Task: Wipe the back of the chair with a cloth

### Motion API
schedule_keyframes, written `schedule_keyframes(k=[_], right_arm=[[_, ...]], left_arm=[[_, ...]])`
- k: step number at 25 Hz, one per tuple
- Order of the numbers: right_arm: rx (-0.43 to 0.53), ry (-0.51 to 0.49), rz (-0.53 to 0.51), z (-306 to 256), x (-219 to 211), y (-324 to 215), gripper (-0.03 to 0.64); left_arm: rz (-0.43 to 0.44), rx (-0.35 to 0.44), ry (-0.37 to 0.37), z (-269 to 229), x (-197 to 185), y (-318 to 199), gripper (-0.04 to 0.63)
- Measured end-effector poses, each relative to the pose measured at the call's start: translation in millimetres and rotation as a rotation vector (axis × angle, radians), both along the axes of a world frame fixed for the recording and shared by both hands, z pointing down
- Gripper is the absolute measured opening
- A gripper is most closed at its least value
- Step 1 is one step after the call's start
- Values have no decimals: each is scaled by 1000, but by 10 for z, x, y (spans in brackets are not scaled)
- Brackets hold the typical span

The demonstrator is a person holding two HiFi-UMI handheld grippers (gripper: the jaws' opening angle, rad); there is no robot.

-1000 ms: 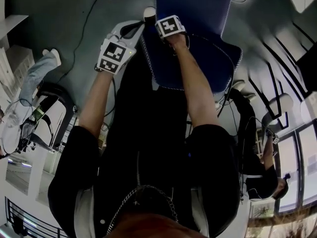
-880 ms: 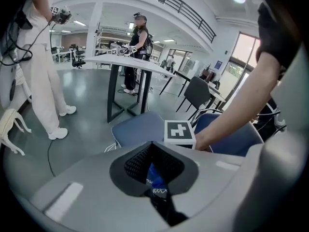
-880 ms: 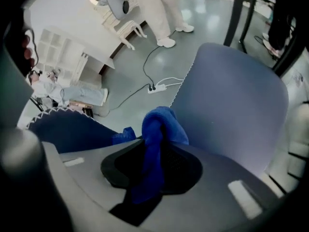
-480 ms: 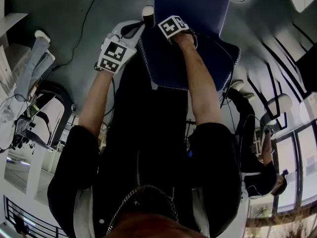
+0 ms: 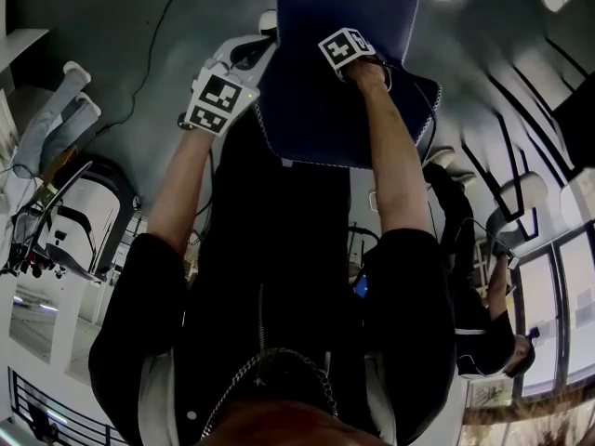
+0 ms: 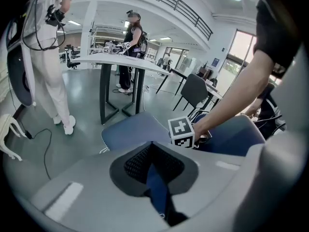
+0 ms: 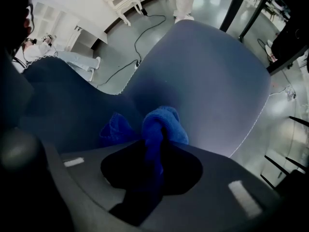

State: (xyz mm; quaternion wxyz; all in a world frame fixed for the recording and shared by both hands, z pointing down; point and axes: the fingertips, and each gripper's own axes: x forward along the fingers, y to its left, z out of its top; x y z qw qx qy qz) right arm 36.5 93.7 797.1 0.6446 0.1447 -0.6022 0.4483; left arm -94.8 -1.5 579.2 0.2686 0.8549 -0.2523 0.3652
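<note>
Your blue cloth point(image 7: 163, 124) sits bunched against the chair point(image 5: 325, 119) back, pinched tight in your right gripper point(image 7: 153, 151) with that arm stretched forward, while your left gripper point(image 6: 153, 163) is clamped on the chair's side edge.

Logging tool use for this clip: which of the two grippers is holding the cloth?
The right gripper: a blue cloth is bunched between its jaws against the chair back. The left gripper clamps only the chair back's edge.
</note>
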Motion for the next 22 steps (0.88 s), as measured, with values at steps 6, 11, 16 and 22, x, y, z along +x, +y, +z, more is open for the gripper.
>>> schedule_keyframes(k=[6, 11, 16, 22], right_arm=[[-55, 50, -20, 72, 473, 25, 98], [-92, 123, -54, 98, 901, 43, 98], [-104, 211, -83, 122, 1232, 55, 98], [69, 163, 16, 75, 1178, -350, 97]], left_arm=[[-2, -2, -6, 17, 145, 12, 11], [-11, -4, -10, 28, 218, 25, 11], [-14, -2, -8, 43, 270, 33, 11], [-19, -1, -6, 43, 298, 70, 11]])
